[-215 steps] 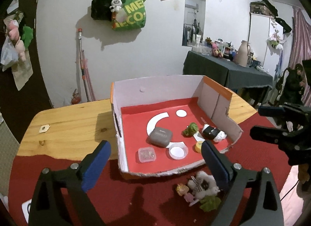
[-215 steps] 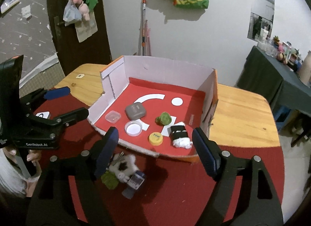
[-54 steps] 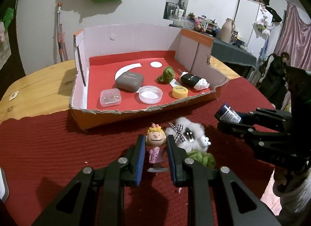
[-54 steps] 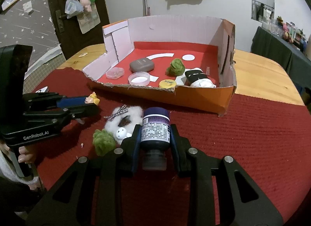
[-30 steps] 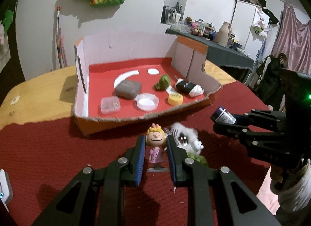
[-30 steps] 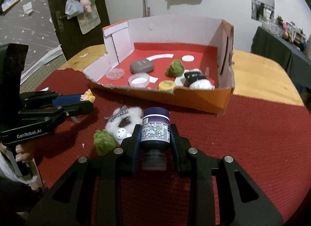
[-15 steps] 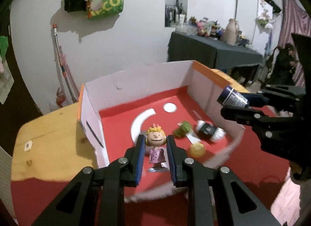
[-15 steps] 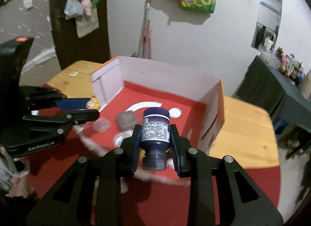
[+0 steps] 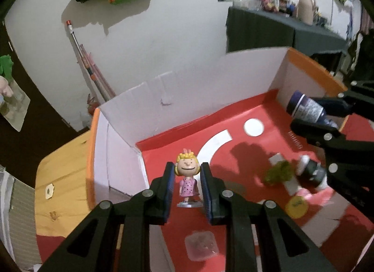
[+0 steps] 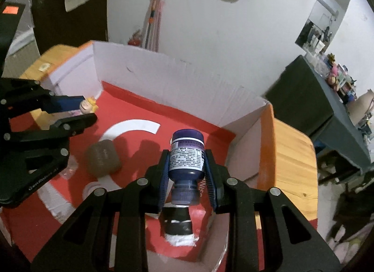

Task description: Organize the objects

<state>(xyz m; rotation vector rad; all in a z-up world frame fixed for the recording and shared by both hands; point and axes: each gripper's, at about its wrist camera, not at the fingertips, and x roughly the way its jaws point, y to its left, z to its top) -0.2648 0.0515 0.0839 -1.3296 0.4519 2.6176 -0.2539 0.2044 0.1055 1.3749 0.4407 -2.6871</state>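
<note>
Above the box [image 9: 140, 99], left gripper [image 9: 187, 184] clamps a figurine [image 9: 187, 178]; right gripper [image 10: 187, 171] clamps a bottle [image 10: 186, 155].

A wooden table [image 9: 63, 192] carries a cardboard box [image 9: 131, 108] with white walls, orange edges and a red floor. A red cloth [image 9: 53, 246] covers the table's near side, and a small pale tag [image 9: 48, 192] lies on the bare wood.
</note>
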